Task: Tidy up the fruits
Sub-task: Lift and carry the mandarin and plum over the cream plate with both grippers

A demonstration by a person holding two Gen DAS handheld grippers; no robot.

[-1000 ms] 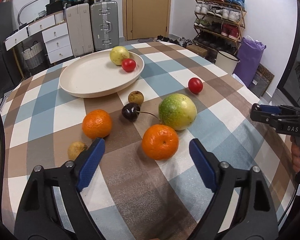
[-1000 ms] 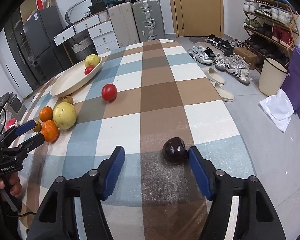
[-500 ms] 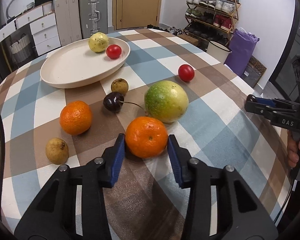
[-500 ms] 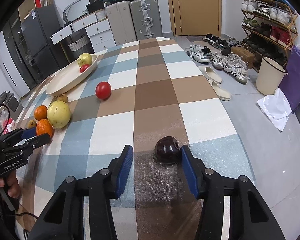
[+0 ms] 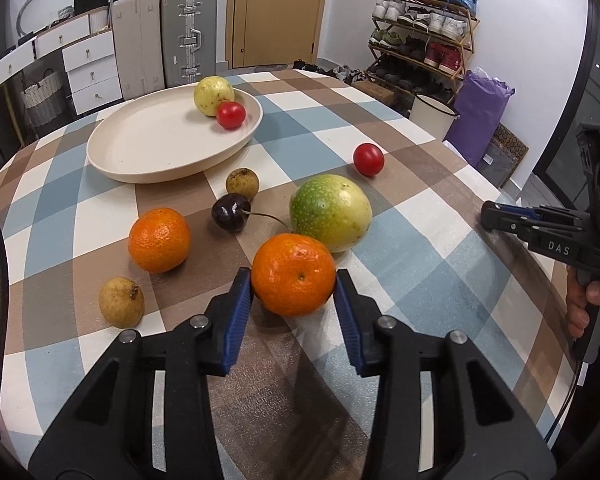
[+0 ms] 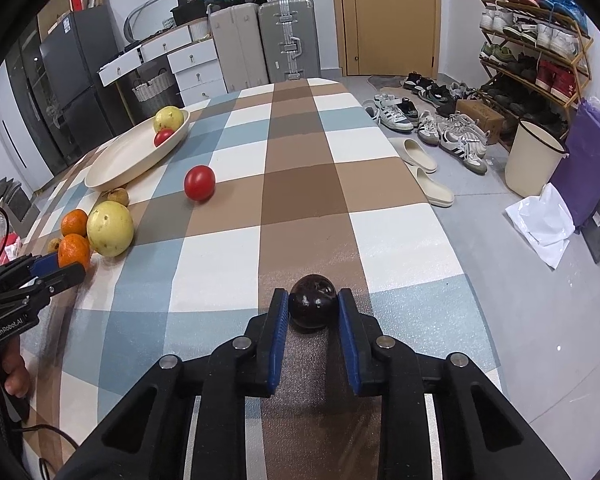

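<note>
My left gripper (image 5: 294, 290) is shut on an orange (image 5: 293, 274) resting on the checked tablecloth. My right gripper (image 6: 313, 306) is shut on a dark cherry (image 6: 312, 305) near the table's right edge. A cream plate (image 5: 148, 144) at the back holds a yellow guava (image 5: 213, 95) and a red tomato (image 5: 231, 115). Loose on the cloth lie a second orange (image 5: 159, 239), a stemmed dark cherry (image 5: 231, 218), a large green-yellow fruit (image 5: 331, 218), two small brown fruits (image 5: 242, 183) (image 5: 121, 307) and a red tomato (image 5: 368, 159).
The table edge drops off to the right of the cherry (image 6: 452, 240). Shoes and slippers (image 6: 424, 176), a white bin (image 6: 536, 160) and a purple bag (image 6: 588, 160) sit on the floor. Suitcases (image 5: 188, 36) and drawers (image 5: 88, 64) stand behind the table.
Both grippers have closed from wide open: the left onto the near orange, the right onto the dark cherry. The left gripper also moved forward toward the fruit.
</note>
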